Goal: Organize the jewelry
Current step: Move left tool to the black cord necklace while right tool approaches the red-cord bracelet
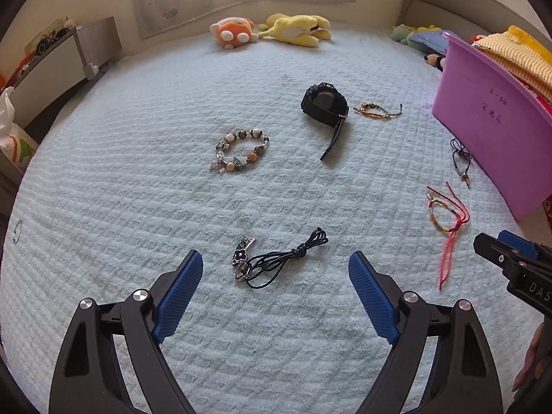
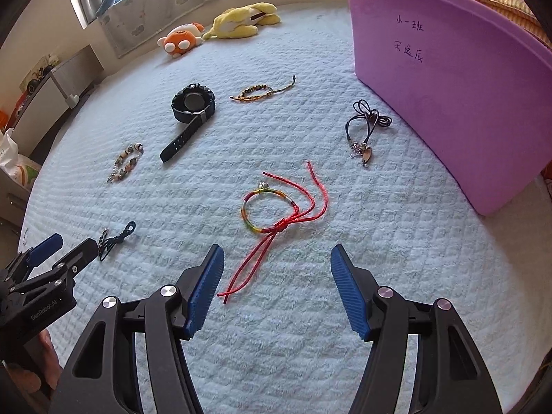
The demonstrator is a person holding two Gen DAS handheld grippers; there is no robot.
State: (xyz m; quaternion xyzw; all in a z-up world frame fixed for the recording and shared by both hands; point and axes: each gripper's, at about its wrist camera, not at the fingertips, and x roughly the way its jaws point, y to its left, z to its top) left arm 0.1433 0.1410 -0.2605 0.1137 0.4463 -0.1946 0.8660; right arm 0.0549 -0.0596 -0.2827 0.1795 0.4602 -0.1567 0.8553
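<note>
Several pieces of jewelry lie on a white quilted bed cover. My left gripper (image 1: 276,262) is open, with a black cord necklace with a flower charm (image 1: 276,260) just ahead between its fingers. My right gripper (image 2: 274,258) is open, with a red and rainbow string bracelet (image 2: 276,214) just ahead of it. Farther off lie a beaded bracelet (image 1: 239,150), a black watch (image 1: 324,105), a braided gold bracelet (image 1: 377,109) and a second black cord necklace (image 2: 365,127) beside a purple bin (image 2: 448,79).
Orange (image 1: 234,31) and yellow (image 1: 296,29) plush toys lie at the far edge of the bed. A grey cabinet (image 1: 51,65) stands to the left. Folded yellow cloth (image 1: 514,55) sits behind the bin. A small ring (image 1: 17,231) lies at the left.
</note>
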